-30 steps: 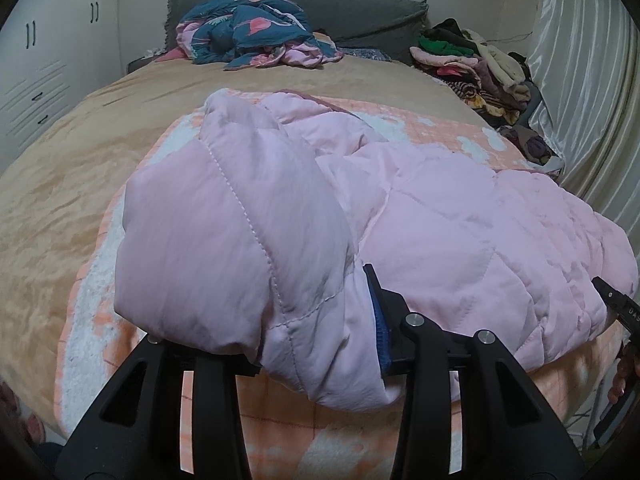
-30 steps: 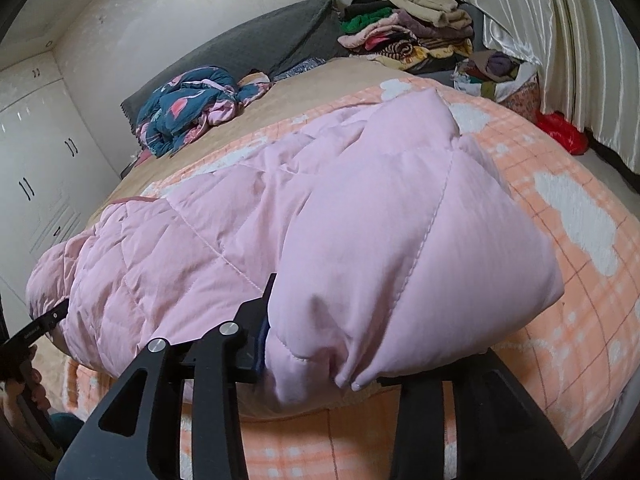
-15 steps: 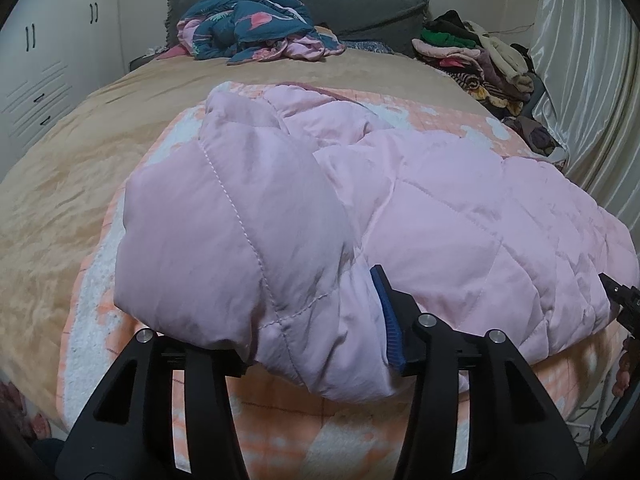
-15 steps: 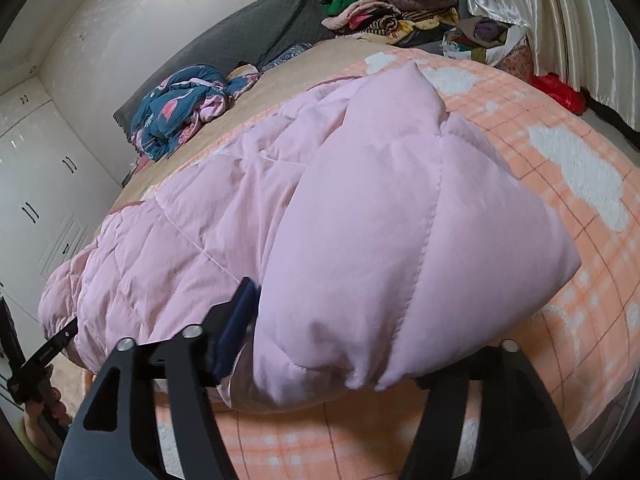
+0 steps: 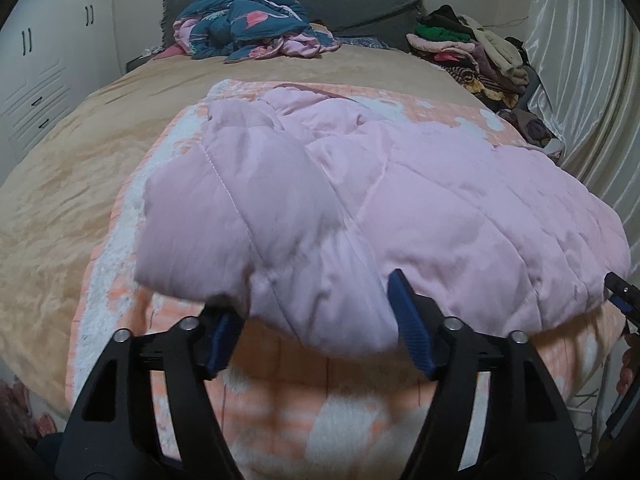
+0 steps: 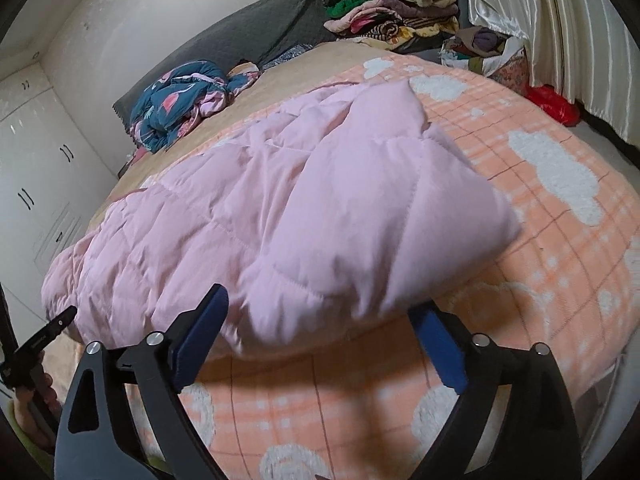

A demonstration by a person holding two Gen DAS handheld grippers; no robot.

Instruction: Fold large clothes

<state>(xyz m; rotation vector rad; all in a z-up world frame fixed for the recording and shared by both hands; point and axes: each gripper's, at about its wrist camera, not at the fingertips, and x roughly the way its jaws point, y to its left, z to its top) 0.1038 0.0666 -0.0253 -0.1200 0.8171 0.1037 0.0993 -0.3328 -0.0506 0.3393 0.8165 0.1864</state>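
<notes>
No readable text, label, brand or number shows in either view

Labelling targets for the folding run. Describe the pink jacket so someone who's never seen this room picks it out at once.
Start at the bed with the tan cover, then the peach blanket with white clouds at its near end. The pink jacket lies across that blanket, just ahead of both grippers. It is puffy, quilted and plain pale pink, unlike the teal patterned bundle by the headboard and the mixed clothes pile by the curtain.

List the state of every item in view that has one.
Pink padded jacket: folded, lying on the blanket, released.
Left gripper: open, fingers just spread off the jacket's edge.
Right gripper: open, just released.
Wardrobe doors: closed.
Clothes pile: stacked, folded.
</notes>
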